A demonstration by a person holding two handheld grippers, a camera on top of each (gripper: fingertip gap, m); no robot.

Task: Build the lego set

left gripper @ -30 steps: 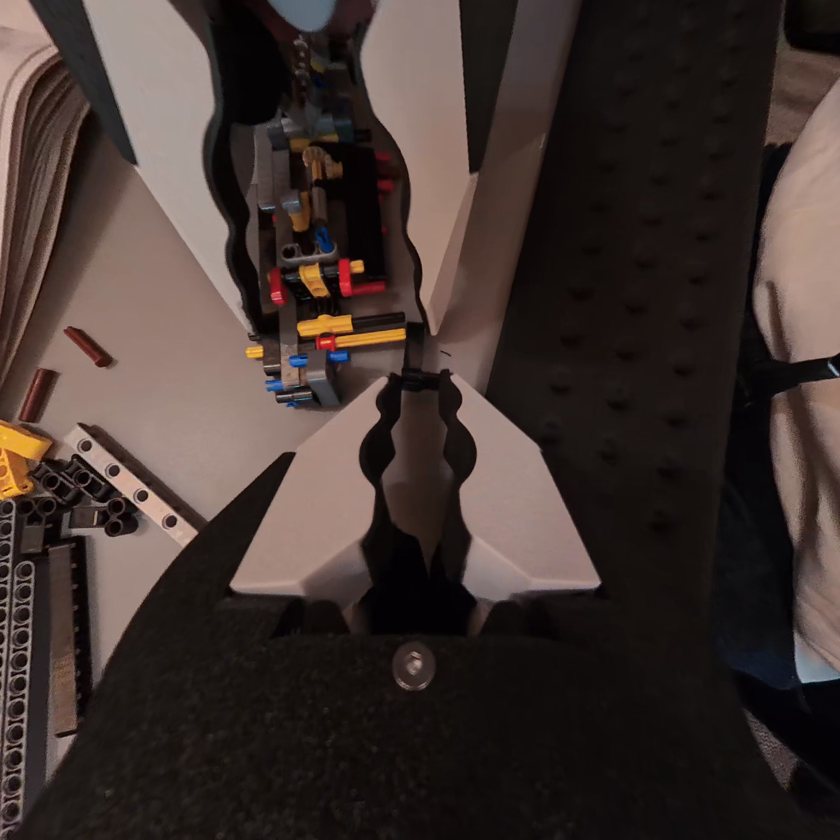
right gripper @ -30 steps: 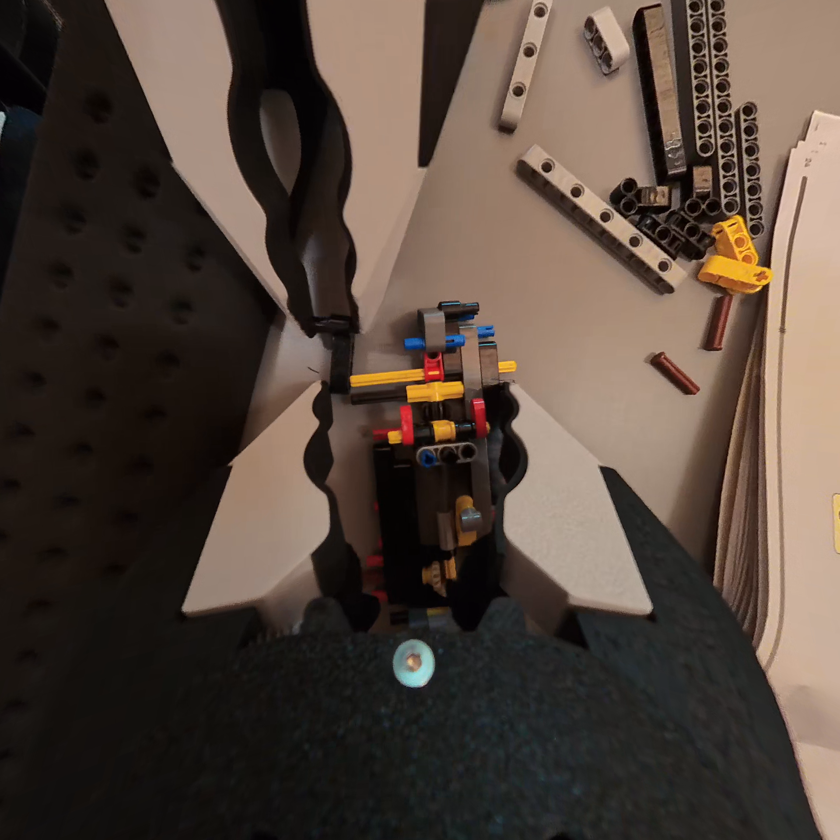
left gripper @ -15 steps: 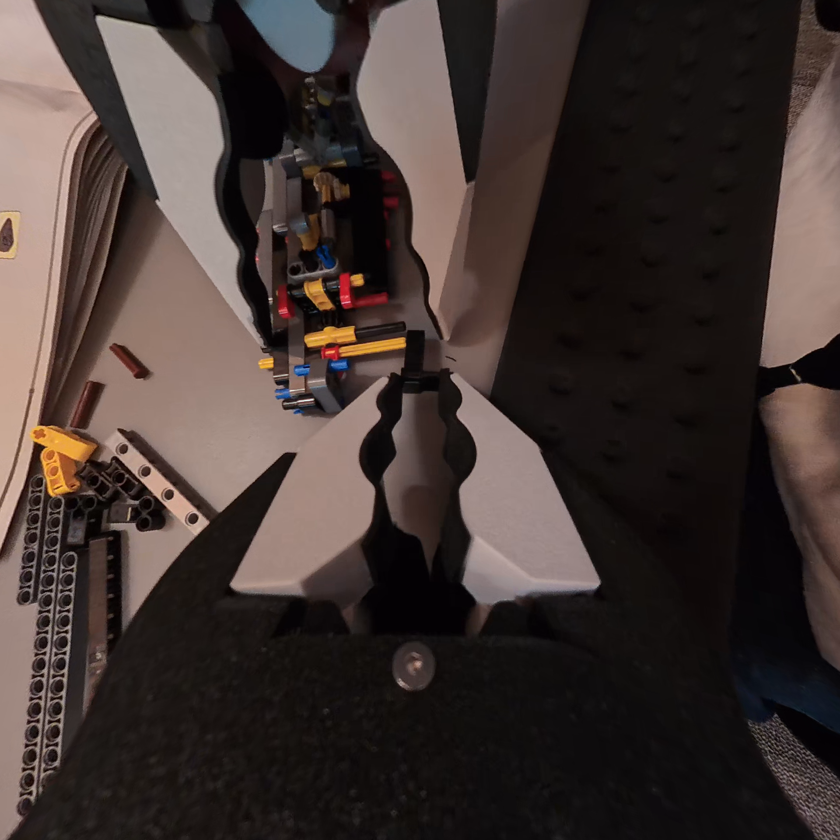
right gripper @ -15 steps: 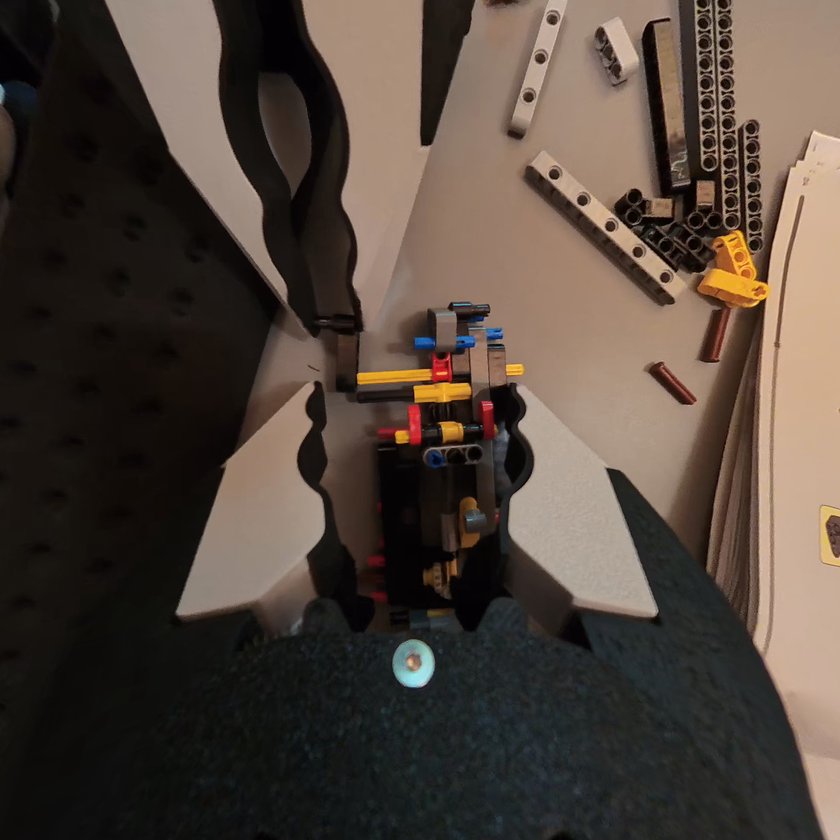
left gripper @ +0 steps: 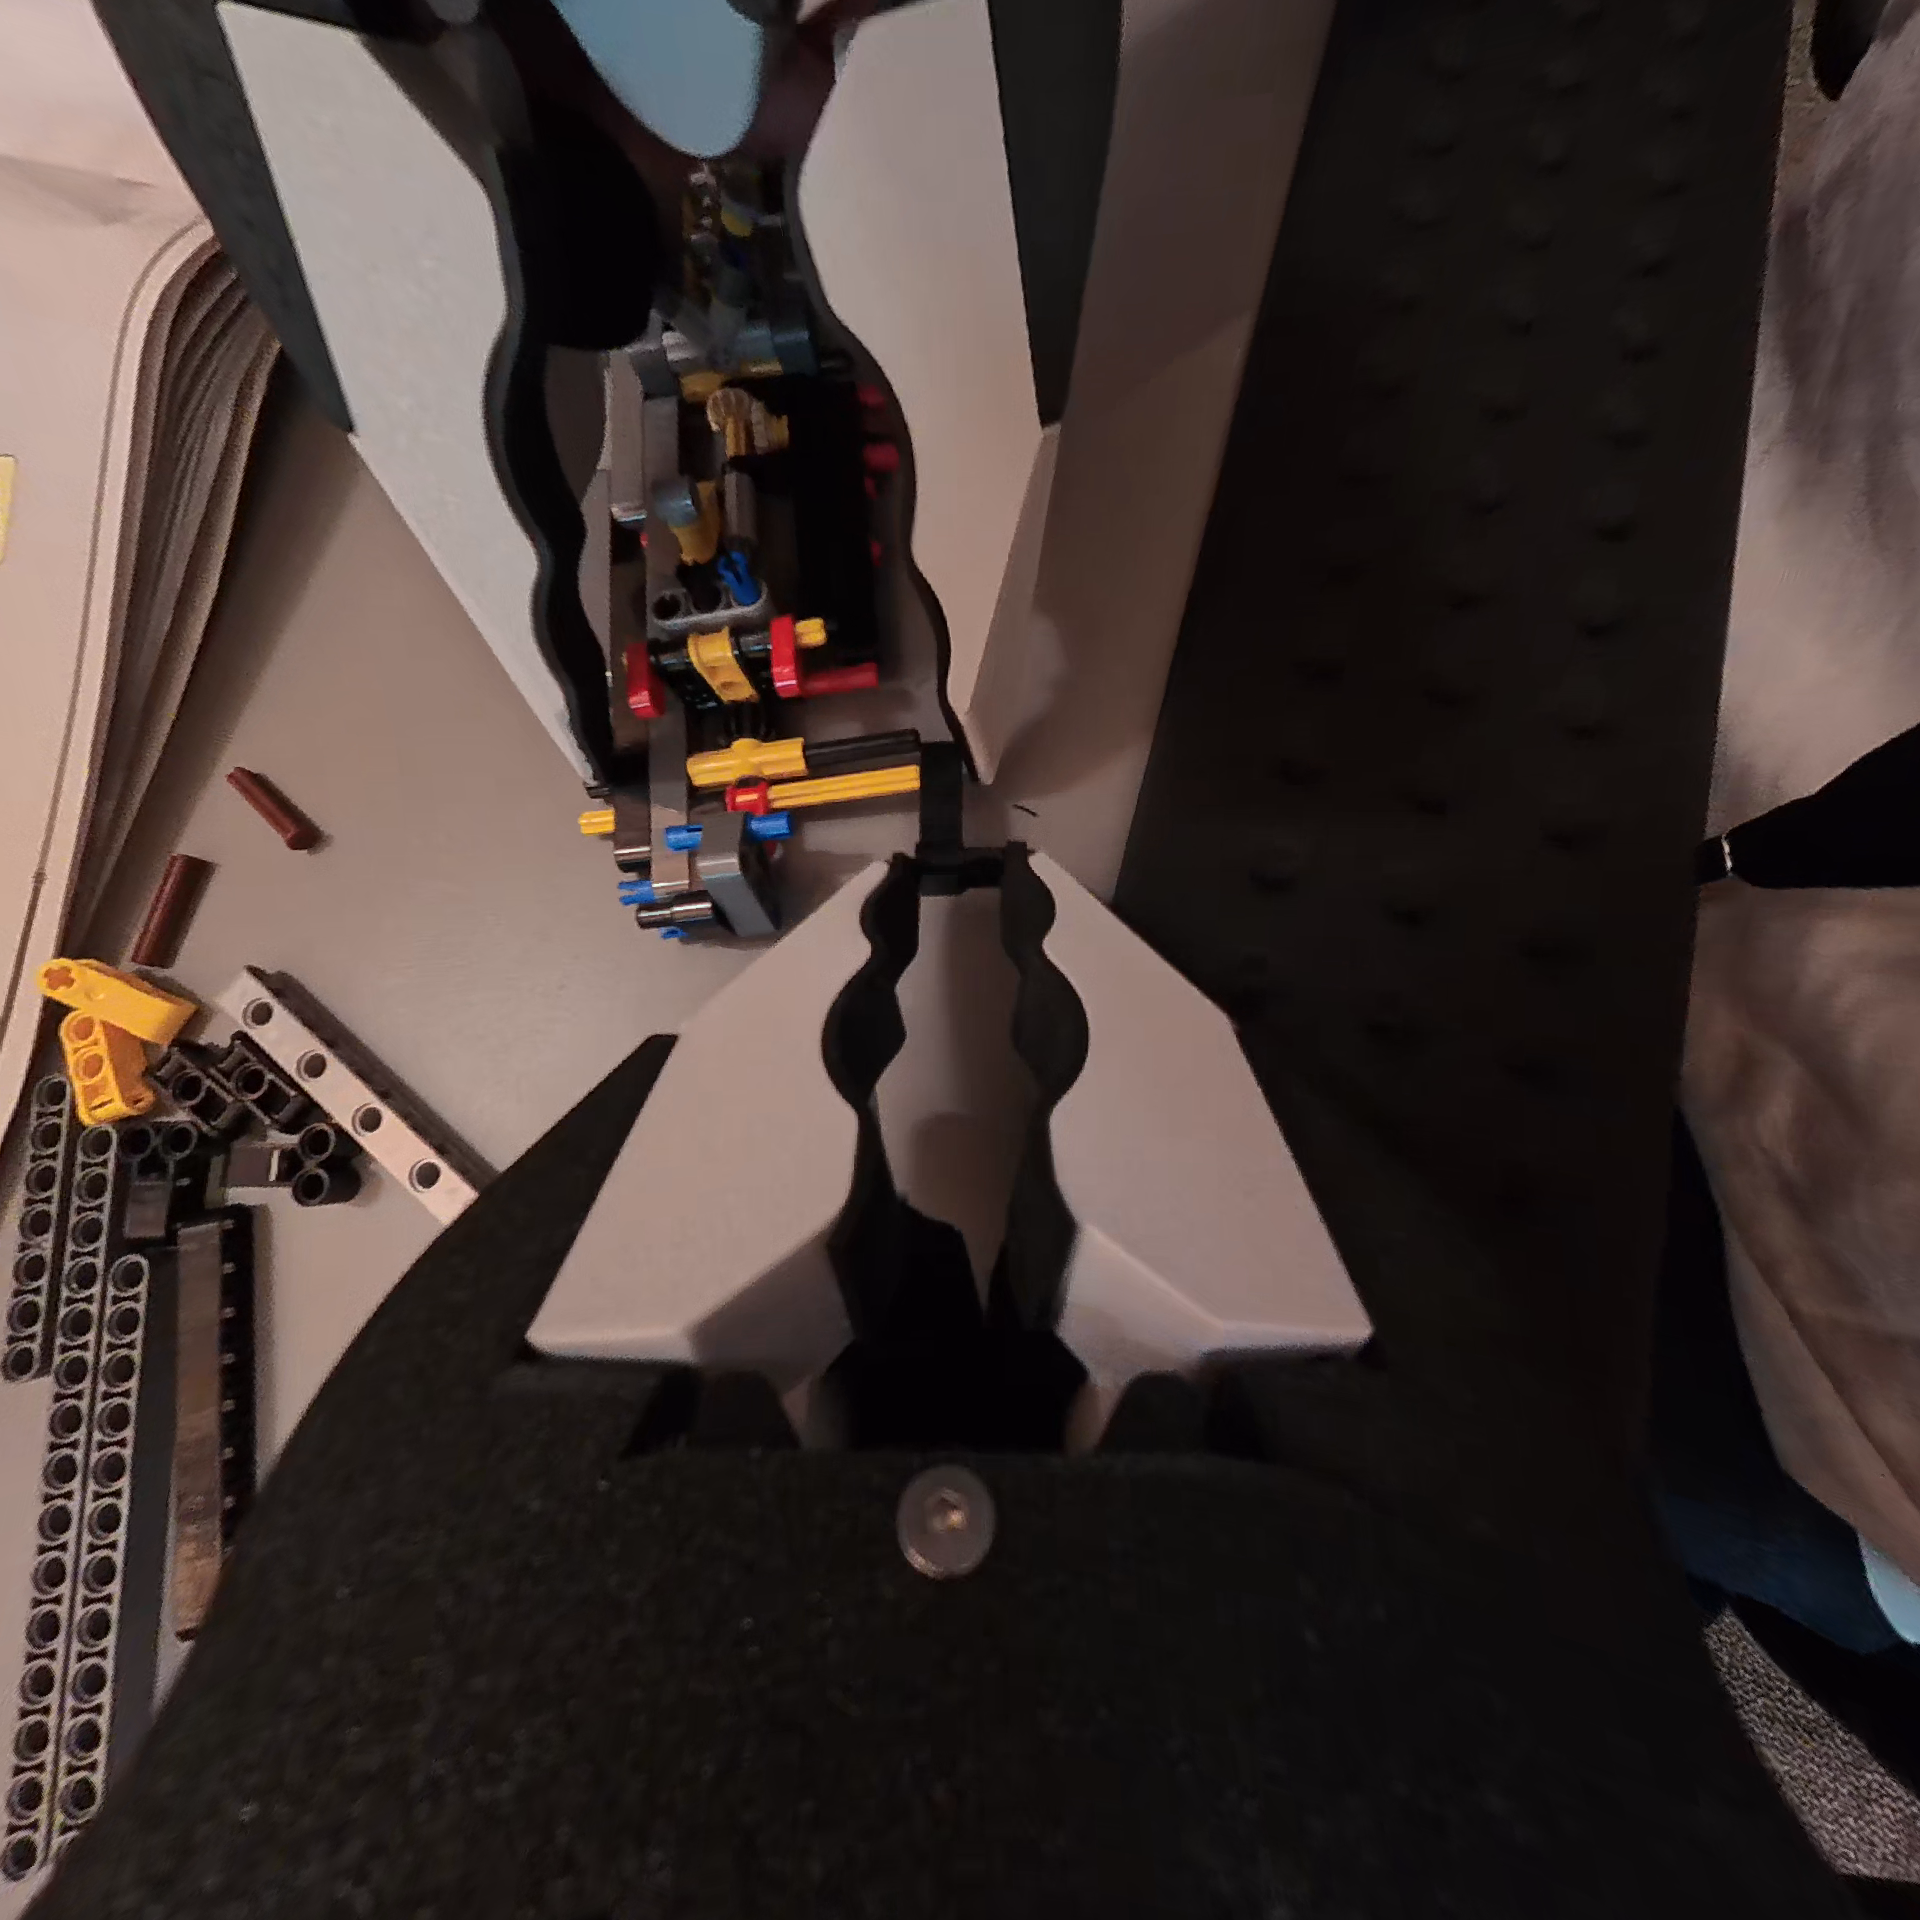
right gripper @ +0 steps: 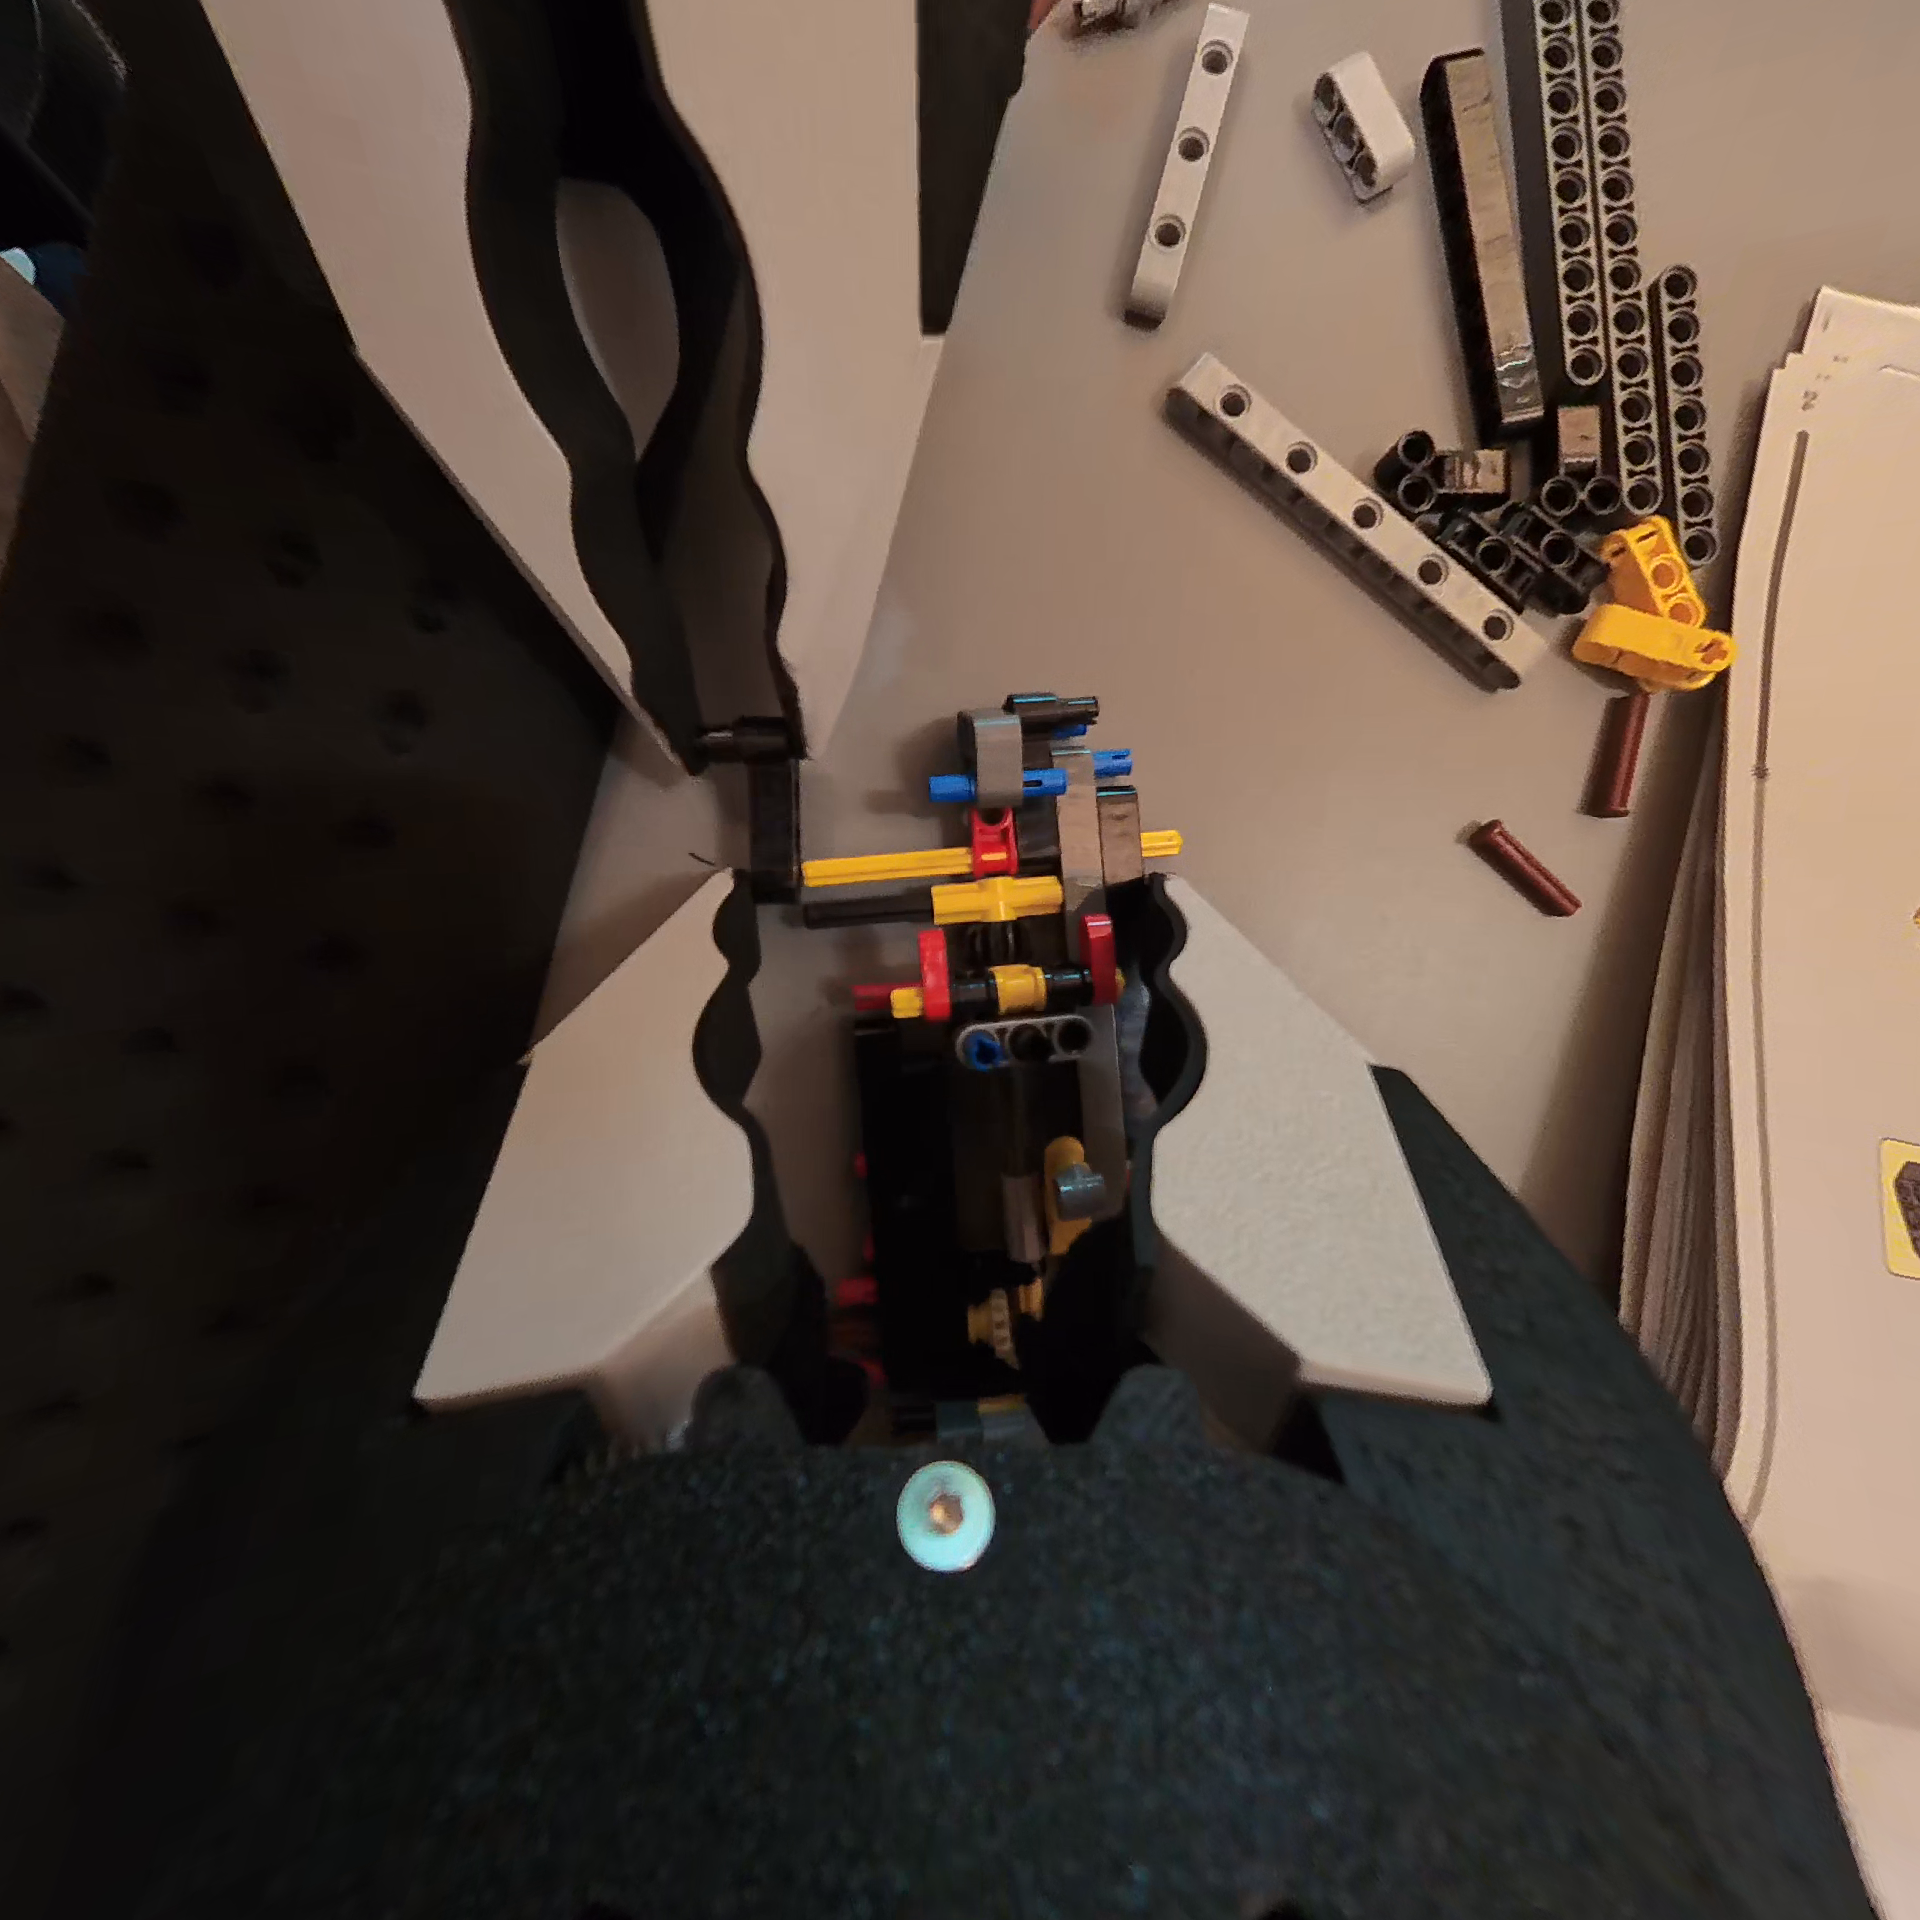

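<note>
In the right wrist view the lego model [right gripper: 997, 1039] lies on the table [right gripper: 1195, 748] between the two fingers of the right gripper [right gripper: 951, 904]. The left gripper [right gripper: 748, 743] faces it from the far left, its tips pinching a small lego piece [right gripper: 774, 821] that touches the model's left end. Loose beams [right gripper: 1340, 520] lie to the far right of the model, two short rods [right gripper: 1522, 868] nearer, and a stack of paper [right gripper: 1766, 935] at the right edge.

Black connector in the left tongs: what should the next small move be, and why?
Probably a short push of the black connector sideways onto the yellow axle. The left tongs pinch it right at the axle tips, while the right tongs flank the assembly. Whether it is already seated cannot be told.
</note>
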